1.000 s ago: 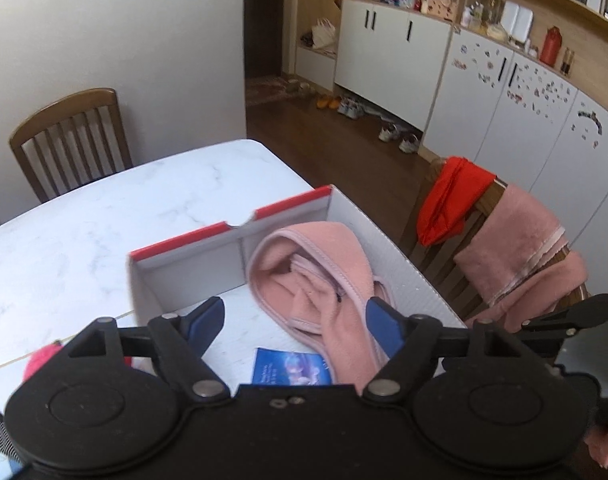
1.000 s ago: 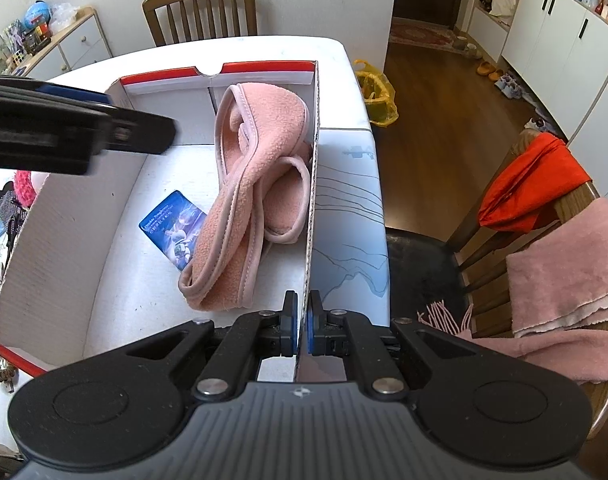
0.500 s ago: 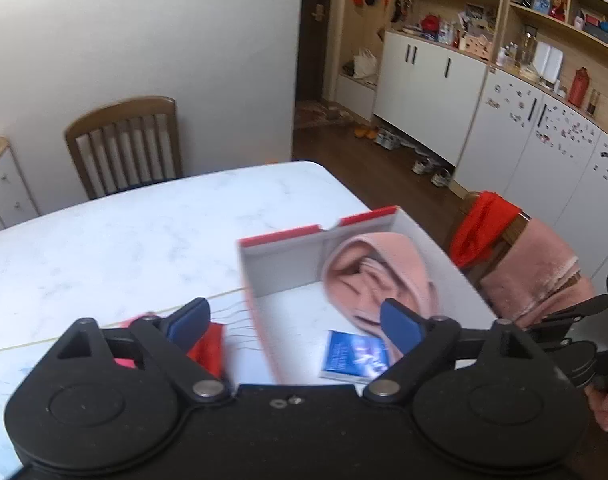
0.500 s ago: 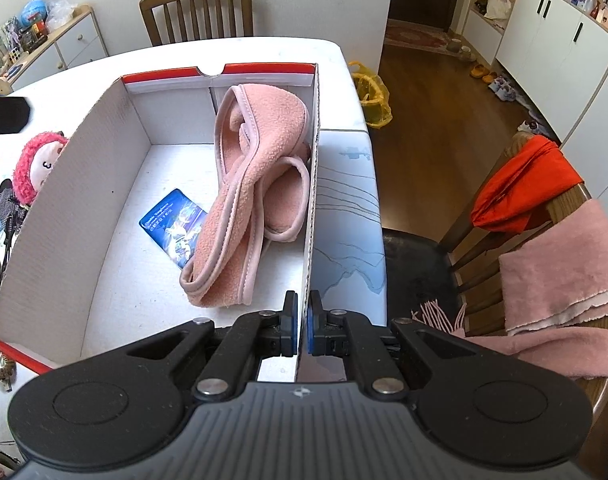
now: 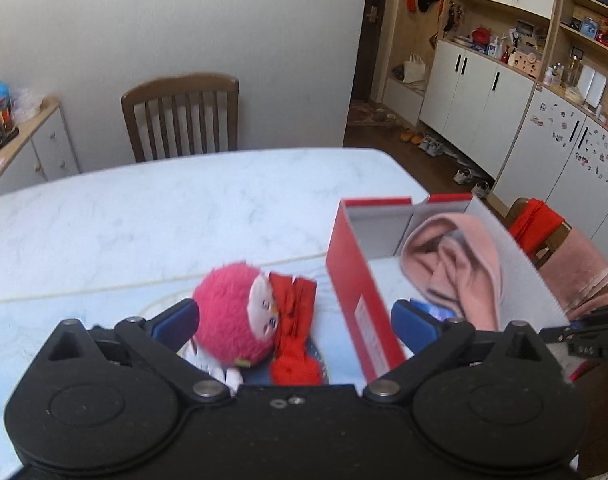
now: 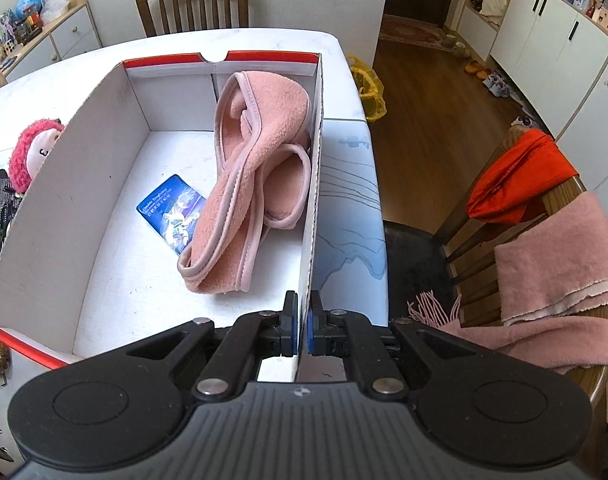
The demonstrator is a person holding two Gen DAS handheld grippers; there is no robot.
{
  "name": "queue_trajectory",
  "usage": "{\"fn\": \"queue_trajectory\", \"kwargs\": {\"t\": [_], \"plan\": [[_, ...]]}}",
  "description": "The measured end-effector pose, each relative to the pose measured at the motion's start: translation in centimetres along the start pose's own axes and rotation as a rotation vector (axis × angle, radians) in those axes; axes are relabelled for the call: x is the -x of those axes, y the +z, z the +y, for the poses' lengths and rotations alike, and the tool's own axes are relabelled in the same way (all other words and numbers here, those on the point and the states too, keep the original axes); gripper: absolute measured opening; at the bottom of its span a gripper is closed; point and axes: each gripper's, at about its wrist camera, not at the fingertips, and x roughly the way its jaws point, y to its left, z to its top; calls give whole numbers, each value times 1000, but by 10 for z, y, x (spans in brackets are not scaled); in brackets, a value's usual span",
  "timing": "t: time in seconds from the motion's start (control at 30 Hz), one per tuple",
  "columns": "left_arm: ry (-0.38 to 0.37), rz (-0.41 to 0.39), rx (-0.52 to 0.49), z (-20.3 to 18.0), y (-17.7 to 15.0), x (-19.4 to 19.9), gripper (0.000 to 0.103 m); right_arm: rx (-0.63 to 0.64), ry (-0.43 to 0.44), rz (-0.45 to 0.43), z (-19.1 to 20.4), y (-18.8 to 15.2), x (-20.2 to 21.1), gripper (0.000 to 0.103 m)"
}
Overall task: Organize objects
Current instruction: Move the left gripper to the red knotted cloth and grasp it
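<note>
My left gripper is opening wide with the doll low centre between its jaws, untouched. I'd settle lower around its head before closing. My right gripper pinches the box wall steady.

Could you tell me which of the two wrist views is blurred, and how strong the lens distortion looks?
Left wrist view: motion-smeared, the plush doll and the box soft-edged. Right wrist view: crisp, print on the blue card visible. Both: strong fisheye, table edge and cabinets bowed, with even daylight and no harsh glare.
</note>
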Motion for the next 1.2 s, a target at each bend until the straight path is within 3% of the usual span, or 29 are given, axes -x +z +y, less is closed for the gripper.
{"fn": "queue_trajectory", "kwargs": {"t": [0.27,0.63,1.2], "plan": [[-7,35,-27,-2,-27,-21,101,9,-11,-5,2,1,3,4],[44,69,-59,2,-53,-54,97,14,-13,0,3,1,4,4],[29,142,-112,-15,-70,-85,72,12,-15,4,1,-2,2,4]]}}
